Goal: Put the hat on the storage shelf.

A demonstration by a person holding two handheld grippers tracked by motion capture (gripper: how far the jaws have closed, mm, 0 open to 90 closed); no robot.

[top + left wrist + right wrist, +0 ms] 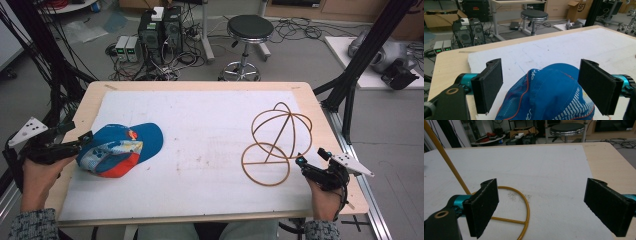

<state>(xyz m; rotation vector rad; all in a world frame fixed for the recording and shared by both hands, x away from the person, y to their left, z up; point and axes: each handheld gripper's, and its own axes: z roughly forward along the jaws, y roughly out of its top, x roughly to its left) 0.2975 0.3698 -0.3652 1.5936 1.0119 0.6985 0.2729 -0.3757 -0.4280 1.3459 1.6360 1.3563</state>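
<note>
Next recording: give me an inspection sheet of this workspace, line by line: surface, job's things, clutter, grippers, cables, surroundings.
Surface: wooden table covered by a white mat, faintly stained near the middle.
Job's things: blue cap at the mat's left; gold wire hat stand at the right, ring base flat on the mat.
Clutter: nothing seen on the mat.
Grippers: left gripper open, jaws either side of the cap, pads not pressing; right gripper open, empty, beside the stand's base.
Cables: black bundles hang past the table's left edge; loose cables on the floor.
Surroundings: stool, computer towers, black frame struts.
</note>
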